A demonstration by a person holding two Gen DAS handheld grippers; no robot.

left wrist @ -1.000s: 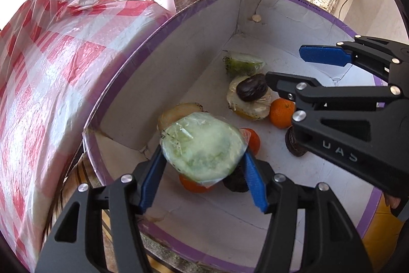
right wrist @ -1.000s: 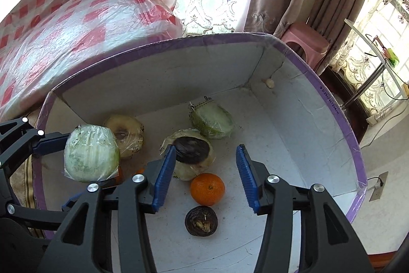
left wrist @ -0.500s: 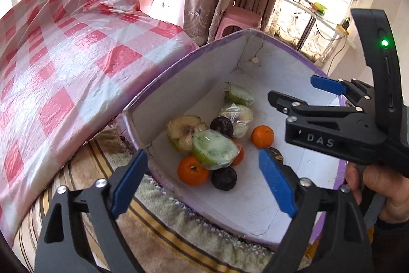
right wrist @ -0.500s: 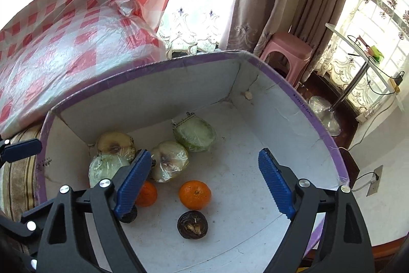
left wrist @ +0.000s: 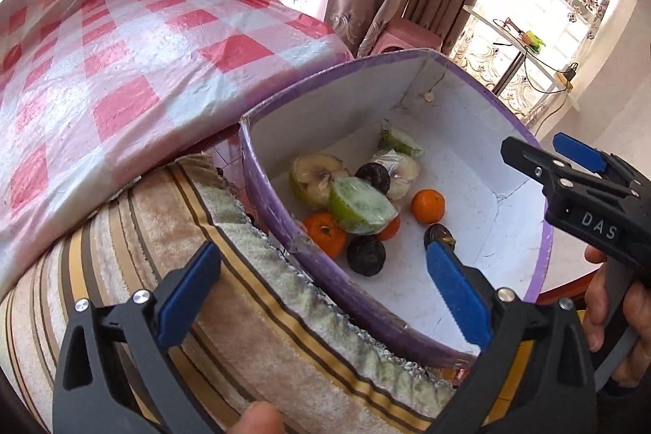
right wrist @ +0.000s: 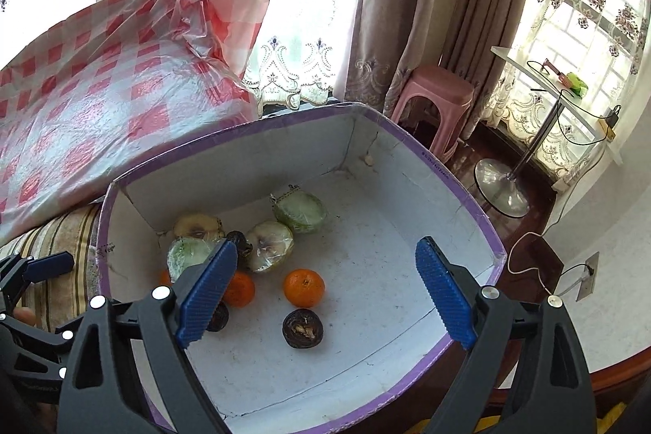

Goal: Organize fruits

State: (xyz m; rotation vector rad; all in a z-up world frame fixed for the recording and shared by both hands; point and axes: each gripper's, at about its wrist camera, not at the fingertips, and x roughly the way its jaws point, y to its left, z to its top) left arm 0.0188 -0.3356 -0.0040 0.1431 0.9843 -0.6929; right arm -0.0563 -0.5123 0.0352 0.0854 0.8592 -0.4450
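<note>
my left tool (left wrist: 321, 299): jaws opening, empty | my right tool (right wrist: 327, 289): wide open, empty, marked "DAS" | fruit in box (right wrist: 468, 206): wrapped melon (left wrist: 360, 205), oranges (right wrist: 304, 287)

One purple-rimmed box (right wrist: 476, 214) holds all the fruit. Three oranges: one alone (right wrist: 304, 287), one by the blue pad (right wrist: 240, 288), one mostly hidden under the wrapped piece (left wrist: 388, 228). Three dark round fruits (right wrist: 303, 327), (left wrist: 366, 255), (left wrist: 373, 177). Three plastic-wrapped cut pieces (right wrist: 300, 212), (right wrist: 270, 246), (left wrist: 360, 206), and what looks like one unwrapped yellowish half (right wrist: 198, 226). One pink stool (right wrist: 439, 100)
</note>
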